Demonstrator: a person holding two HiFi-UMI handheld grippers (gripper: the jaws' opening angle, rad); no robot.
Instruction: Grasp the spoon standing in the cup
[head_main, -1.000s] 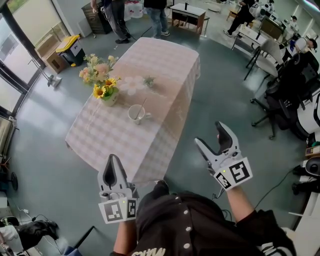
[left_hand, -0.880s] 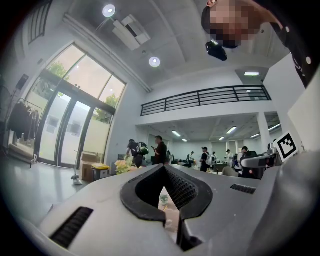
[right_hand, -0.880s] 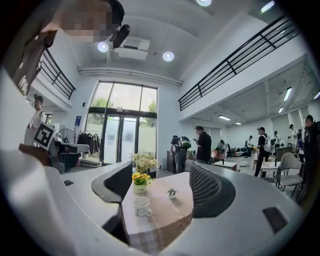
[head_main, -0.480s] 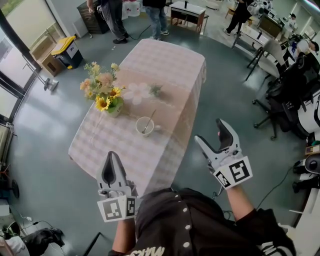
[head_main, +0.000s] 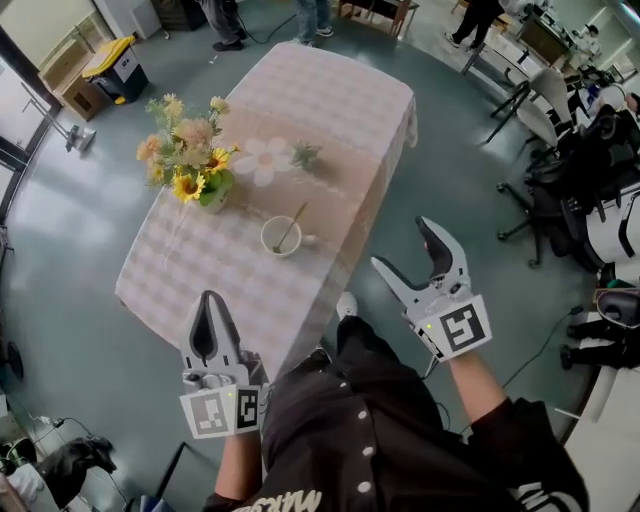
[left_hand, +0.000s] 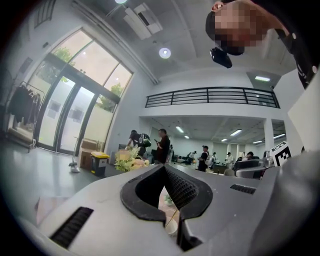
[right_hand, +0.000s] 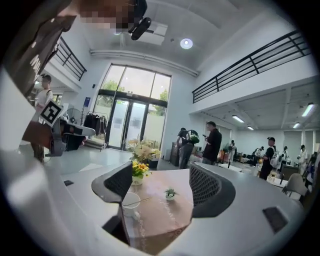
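Observation:
A white cup (head_main: 279, 240) stands on the checked tablecloth of the table (head_main: 330, 100), and a spoon (head_main: 291, 226) leans in it with its handle up to the right. Both grippers hang short of the table's near corner, apart from the cup. My left gripper (head_main: 208, 300) is shut with nothing in it. My right gripper (head_main: 402, 243) is open and empty. In the right gripper view the cup (right_hand: 130, 202) and spoon (right_hand: 143, 200) show low between the spread jaws of that gripper (right_hand: 160, 166). In the left gripper view the cup (left_hand: 171, 227) peeps below the closed tips of the left gripper (left_hand: 164, 168).
A vase of flowers (head_main: 185, 160), a flat white flower (head_main: 264, 160) and a small potted plant (head_main: 305, 155) share the table behind the cup. Office chairs (head_main: 560, 190) stand to the right. People (head_main: 225, 25) stand beyond the far end, and a yellow-lidded bin (head_main: 105, 65) is far left.
The view has shifted as the person stepped along the table's near corner. The right gripper has risen a little toward the table. Both grippers keep their states.

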